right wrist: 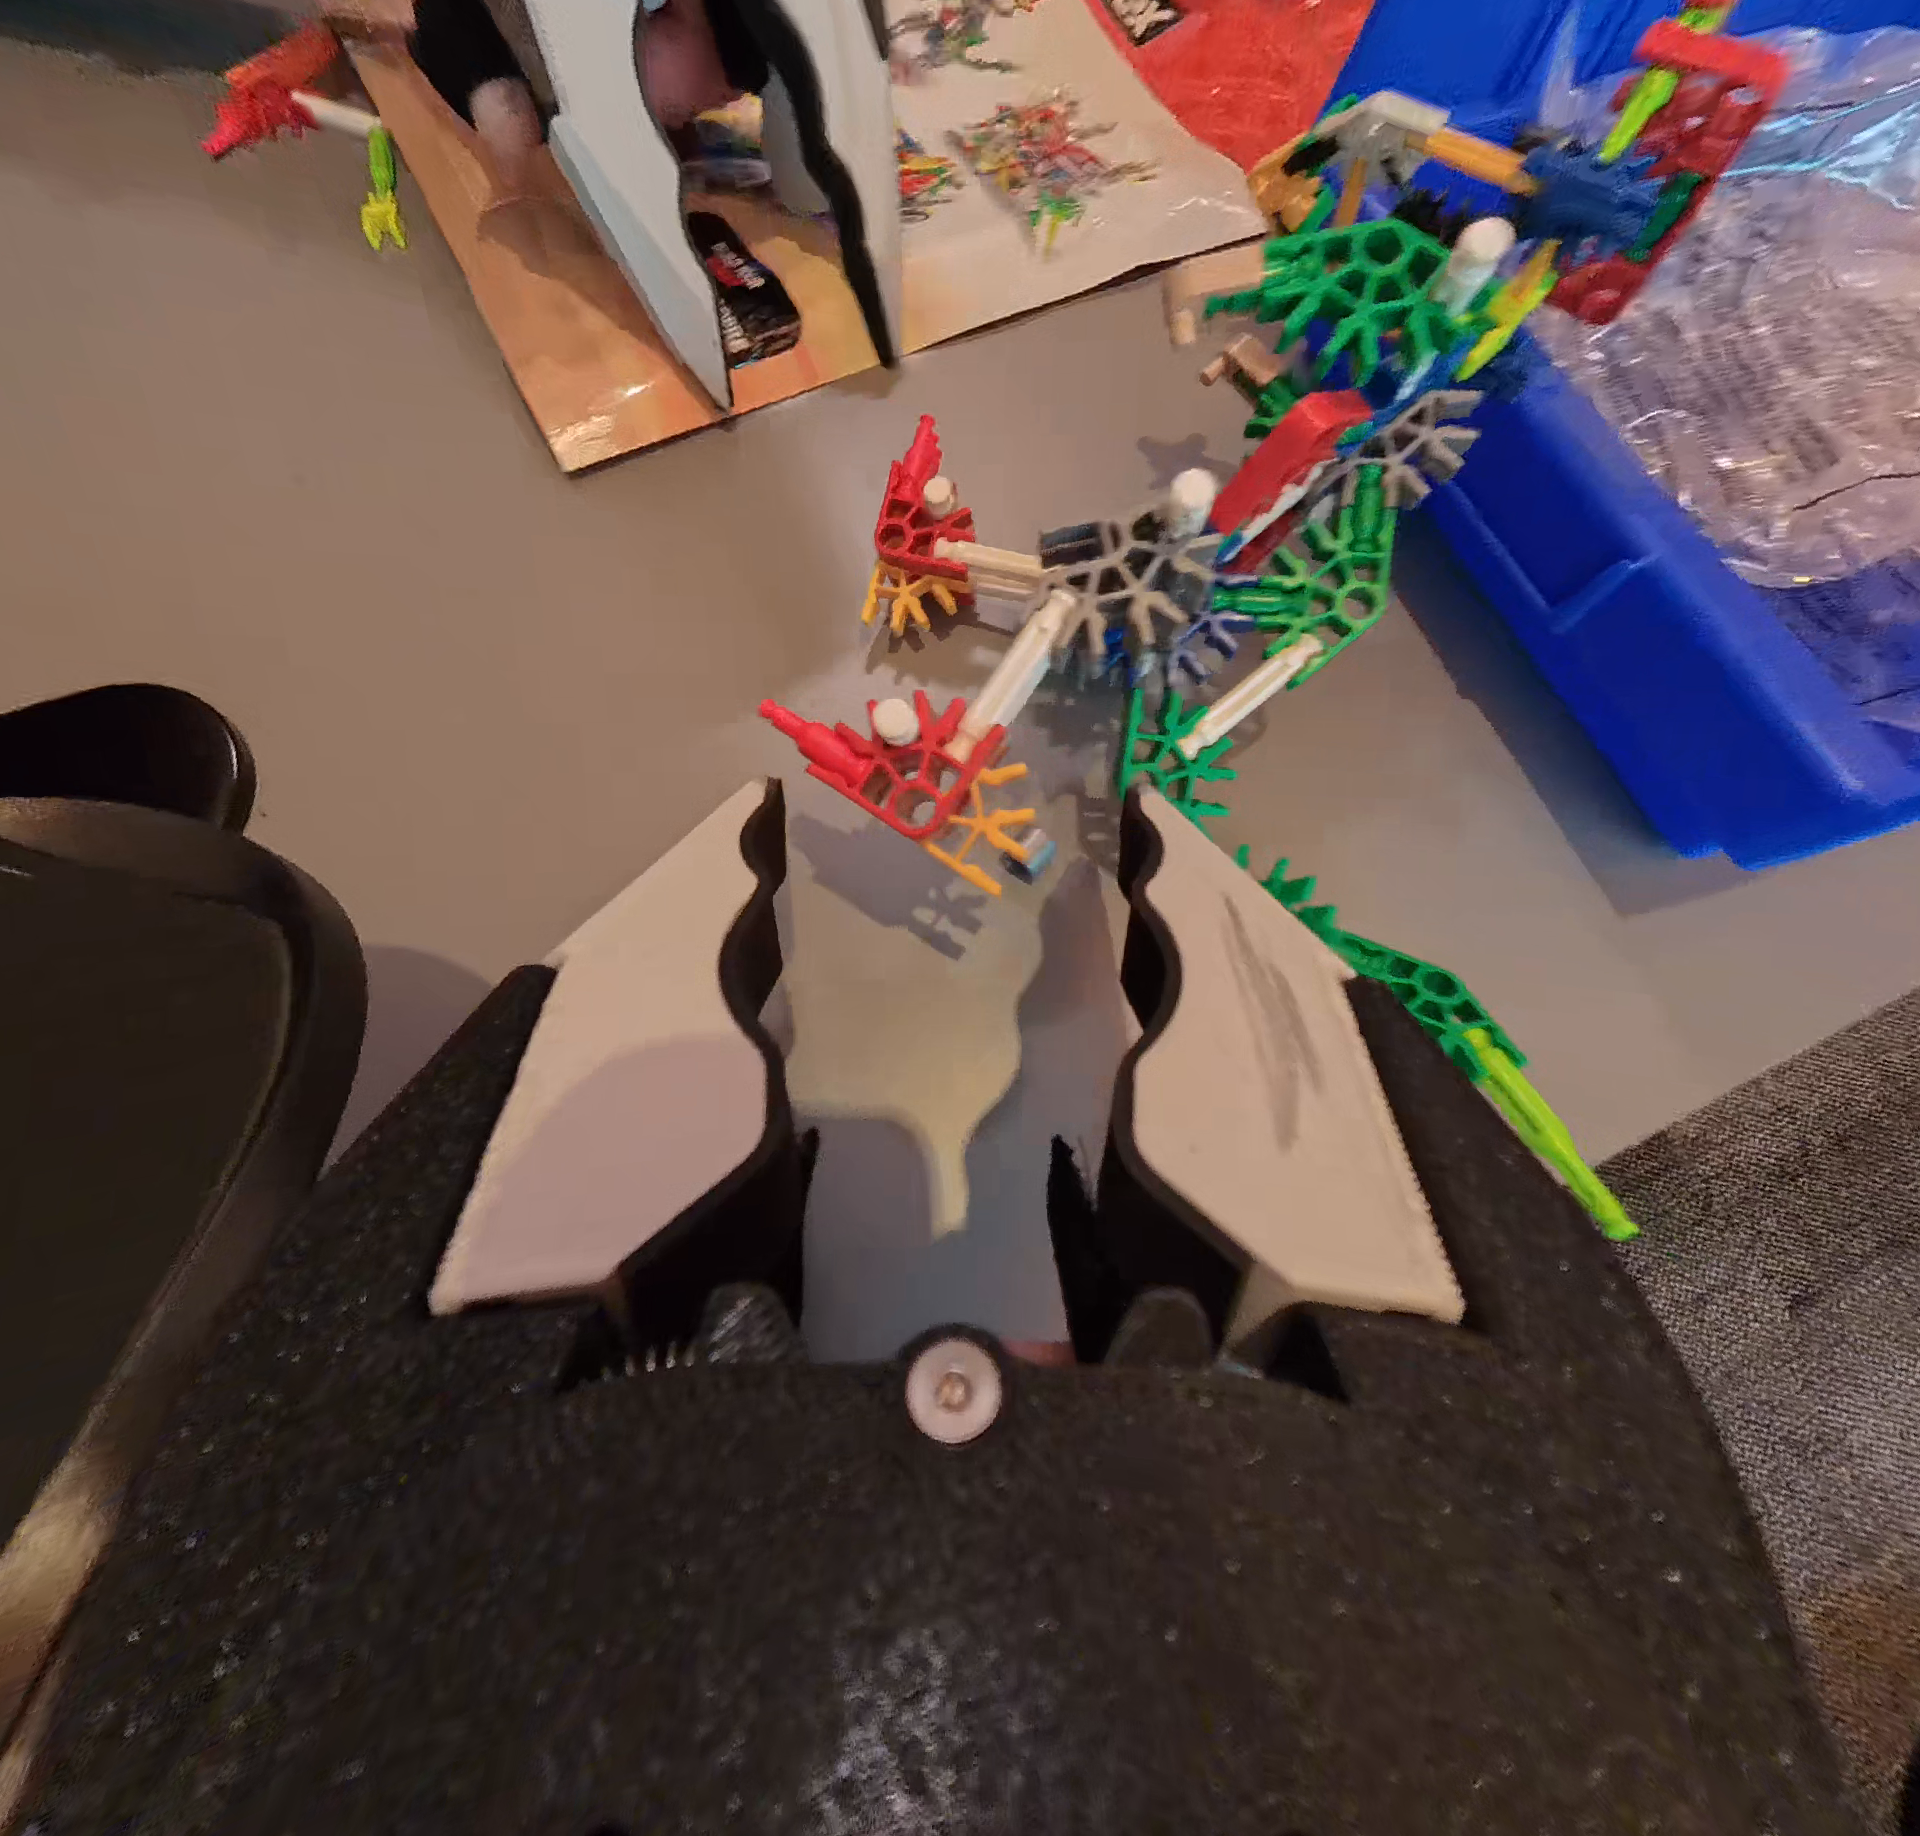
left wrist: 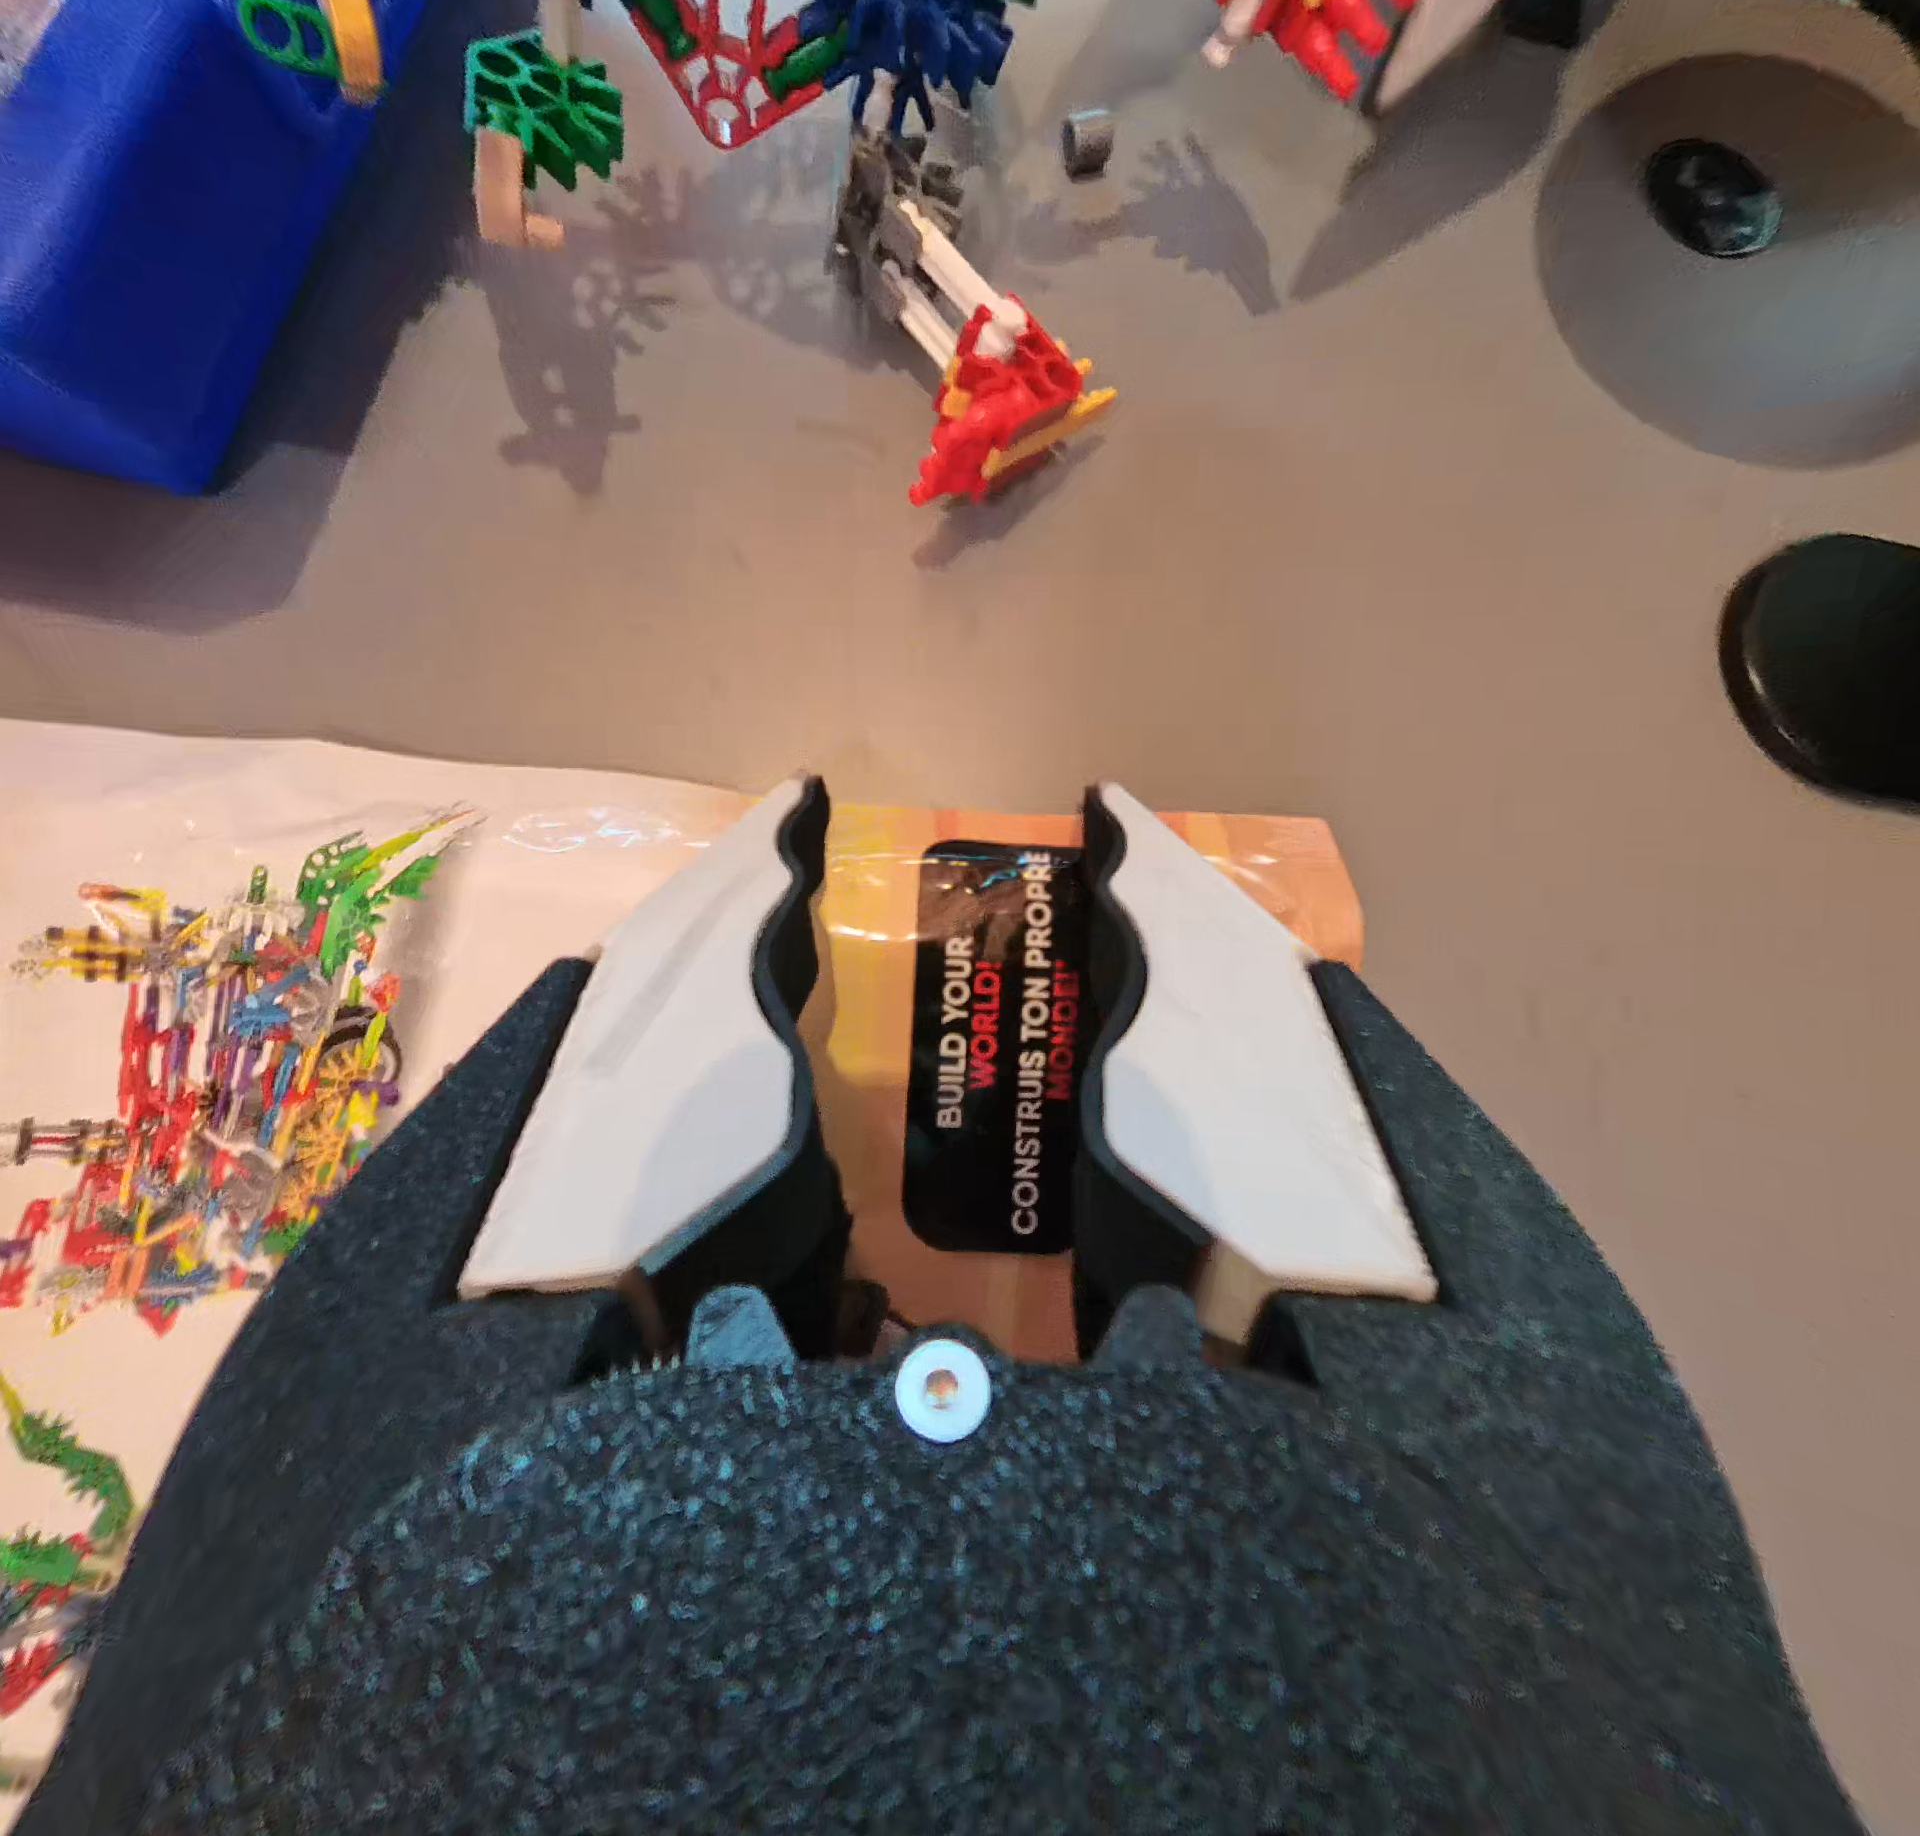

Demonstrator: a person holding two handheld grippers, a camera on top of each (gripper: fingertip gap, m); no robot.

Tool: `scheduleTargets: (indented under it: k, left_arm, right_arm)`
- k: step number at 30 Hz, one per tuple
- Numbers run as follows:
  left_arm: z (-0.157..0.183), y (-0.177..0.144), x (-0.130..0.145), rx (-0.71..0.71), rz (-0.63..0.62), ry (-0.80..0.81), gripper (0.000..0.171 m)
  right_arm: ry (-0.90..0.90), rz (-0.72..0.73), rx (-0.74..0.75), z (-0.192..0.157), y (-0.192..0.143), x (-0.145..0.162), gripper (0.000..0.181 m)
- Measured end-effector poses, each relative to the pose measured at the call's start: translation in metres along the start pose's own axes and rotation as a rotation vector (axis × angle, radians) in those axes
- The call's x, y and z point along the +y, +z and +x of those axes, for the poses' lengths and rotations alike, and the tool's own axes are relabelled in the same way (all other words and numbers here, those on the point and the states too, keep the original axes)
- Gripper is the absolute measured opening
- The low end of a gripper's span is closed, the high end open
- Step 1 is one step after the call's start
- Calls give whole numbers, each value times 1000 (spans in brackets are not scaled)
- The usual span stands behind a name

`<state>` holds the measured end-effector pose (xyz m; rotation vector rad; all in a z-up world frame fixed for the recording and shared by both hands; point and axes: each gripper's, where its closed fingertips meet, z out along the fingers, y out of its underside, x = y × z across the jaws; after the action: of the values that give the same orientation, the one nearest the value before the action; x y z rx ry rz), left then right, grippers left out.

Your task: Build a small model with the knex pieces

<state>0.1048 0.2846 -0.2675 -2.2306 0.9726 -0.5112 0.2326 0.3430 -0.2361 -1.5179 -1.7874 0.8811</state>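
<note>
Grit-textured black left gripper (left wrist: pixel 954 799), jaws spread and empty, hangs over a glossy printed booklet (left wrist: pixel 1288 882) on the grey table (left wrist: pixel 1351 643). Right gripper (right wrist: pixel 951 799), jaws spread, hovers near a spiky plastic rod-and-connector model (right wrist: pixel 1143 581); beside it a blue bin (right wrist: pixel 1621 581) holds crinkled clear plastic (right wrist: pixel 1756 415).

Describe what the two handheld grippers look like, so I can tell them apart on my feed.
Both match: a speckled black body, two pale grey wedge fingers with wavy black inner pads, and a white screw at the centre. The left gripper has clean fingers; the right gripper has dark scuff streaks on its right-hand finger. No cables or sleeves show.
</note>
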Motion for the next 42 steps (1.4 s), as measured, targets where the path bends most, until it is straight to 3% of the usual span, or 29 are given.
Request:
scheduleTargets:
  k: [4, 8, 10, 14, 19, 24, 33, 42]
  left_arm:
    - [-3, -11, 11, 39, 15, 42, 38]
    - [-3, -32, 18, -15, 1, 122, 47]
    - [-12, -53, 23, -114, -14, 119, 54]
    - [-40, -98, 62, -277, -107, 62, 67]
    - [-57, -107, 100, -321, -181, -6, 70]
    - [-69, -101, 96, -309, -120, -60, 82]
    - [-65, -103, 78, -330, -64, -14, 80]
    - [-63, -108, 67, -325, 16, -7, 80]
  right_arm:
    - [14, -22, 0, 8, -12, -11, 65]
    - [-34, -123, -46, 0, -18, -15, 67]
    - [-19, -112, -58, 1, -21, -24, 67]
    - [10, -93, -60, 9, -19, -41, 67]
    - [62, -103, -16, 27, -9, -63, 67]
    - [113, -227, 80, 49, 12, -67, 66]
    - [148, -392, 176, 76, 43, -87, 64]
    - [323, -567, 127, 87, 63, -61, 33]
